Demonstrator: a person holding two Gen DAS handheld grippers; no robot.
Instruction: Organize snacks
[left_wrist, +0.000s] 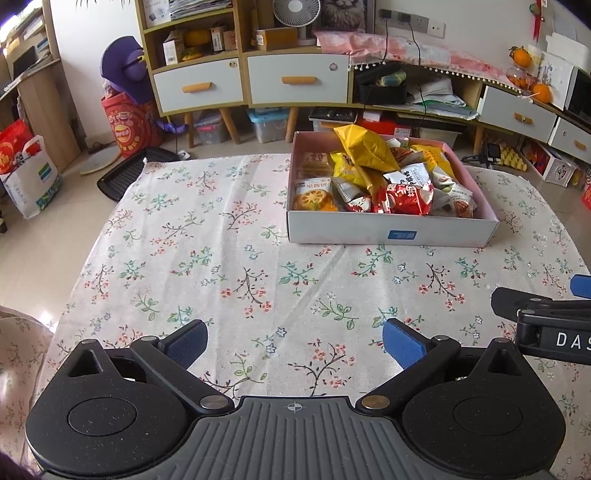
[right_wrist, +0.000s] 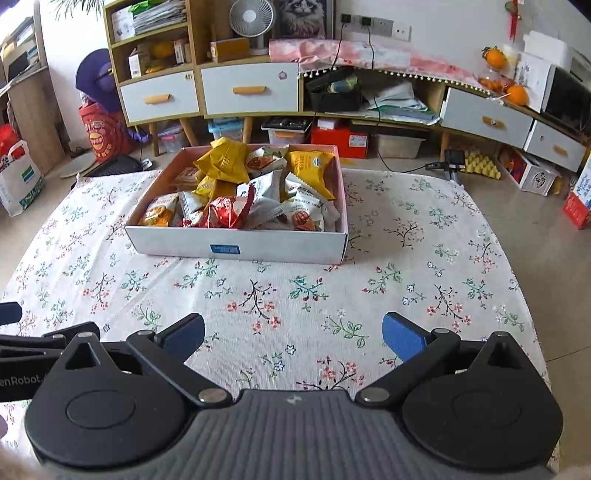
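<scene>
Snacks (left_wrist: 384, 177) heaped in a white box (left_wrist: 388, 230) on the floral bench (left_wrist: 240, 258), well ahead of left tongs (left_wrist: 294, 341) and right tongs (right_wrist: 293, 334), both spread apart, holding nothing

Lower snack packets (right_wrist: 221, 212) buried, unreadable

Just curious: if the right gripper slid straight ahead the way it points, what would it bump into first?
Probably the snack box; only bare tablecloth lies before the open right gripper, though height is unclear.
</scene>
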